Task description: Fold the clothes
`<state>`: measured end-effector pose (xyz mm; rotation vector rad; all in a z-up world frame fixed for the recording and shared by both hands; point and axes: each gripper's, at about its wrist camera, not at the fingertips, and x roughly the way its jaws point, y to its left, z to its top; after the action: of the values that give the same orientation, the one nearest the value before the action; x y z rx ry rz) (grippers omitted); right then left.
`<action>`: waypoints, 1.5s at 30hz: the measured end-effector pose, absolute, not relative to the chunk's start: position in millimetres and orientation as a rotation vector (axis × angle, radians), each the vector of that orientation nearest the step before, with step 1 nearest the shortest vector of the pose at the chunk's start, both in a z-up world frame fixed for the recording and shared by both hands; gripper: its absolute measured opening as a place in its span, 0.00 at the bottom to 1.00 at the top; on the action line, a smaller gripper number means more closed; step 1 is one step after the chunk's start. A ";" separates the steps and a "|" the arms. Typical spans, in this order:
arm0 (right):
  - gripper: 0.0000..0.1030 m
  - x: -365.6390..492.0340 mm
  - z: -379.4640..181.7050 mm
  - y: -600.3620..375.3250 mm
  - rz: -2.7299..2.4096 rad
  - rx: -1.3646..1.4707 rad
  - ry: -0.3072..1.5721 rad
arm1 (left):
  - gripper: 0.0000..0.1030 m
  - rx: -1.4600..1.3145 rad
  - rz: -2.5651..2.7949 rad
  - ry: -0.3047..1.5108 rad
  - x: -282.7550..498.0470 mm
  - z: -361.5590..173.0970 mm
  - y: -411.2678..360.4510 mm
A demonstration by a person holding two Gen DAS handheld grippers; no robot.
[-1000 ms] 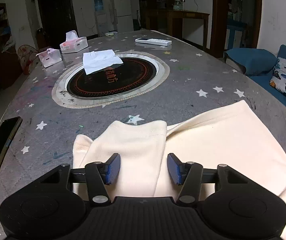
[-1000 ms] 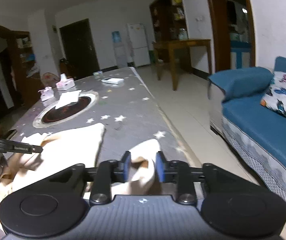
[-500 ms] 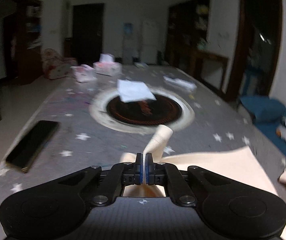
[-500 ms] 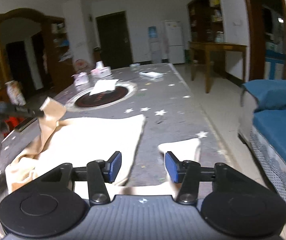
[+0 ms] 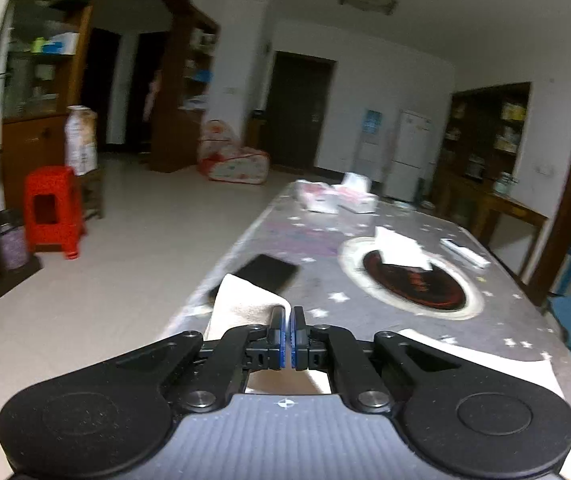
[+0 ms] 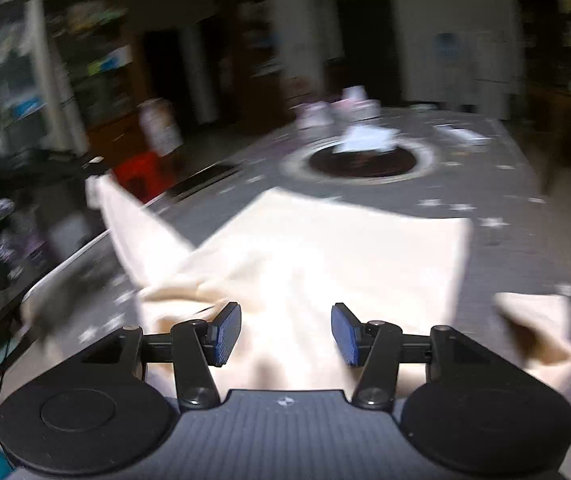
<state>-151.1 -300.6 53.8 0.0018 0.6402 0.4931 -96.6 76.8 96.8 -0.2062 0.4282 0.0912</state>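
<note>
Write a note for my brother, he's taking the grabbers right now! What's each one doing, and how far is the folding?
Left gripper: shut on a sleeve of the cream top, holding it up above the table's left edge.
Right gripper: open and empty, hovering over the middle of the top.
The top lies spread on the starry table, its other sleeve loose on the right. A phone lies just beyond the lifted sleeve.
Done: one sleeve picked up.
Left: probably lay that sleeve across the body, fold in the other sleeve, then fold the body.
</note>
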 end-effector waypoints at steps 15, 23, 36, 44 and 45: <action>0.03 -171.3 48.1 -261.1 0.701 -0.200 0.683 | 0.02 -0.218 0.165 0.467 -132.2 87.8 114.6; 0.07 -205.9 37.0 -262.3 0.831 -0.252 0.799 | 0.03 -0.157 0.208 0.596 -122.4 53.7 116.7; 0.21 -196.9 52.4 -312.7 0.658 -0.117 0.768 | 0.07 -0.168 0.098 0.564 -140.3 73.2 97.1; 0.28 -194.2 32.3 -338.8 0.473 -0.008 0.778 | 0.13 -0.132 -0.345 0.664 -122.1 49.9 -15.6; 0.29 -195.8 34.3 -342.1 0.460 -0.004 0.772 | 0.14 -0.124 -0.396 0.678 -120.5 46.1 -30.5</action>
<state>-195.8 -342.1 34.3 -0.0040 0.7715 0.4603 -120.5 -30.5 46.1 -0.1239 0.6782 -0.3956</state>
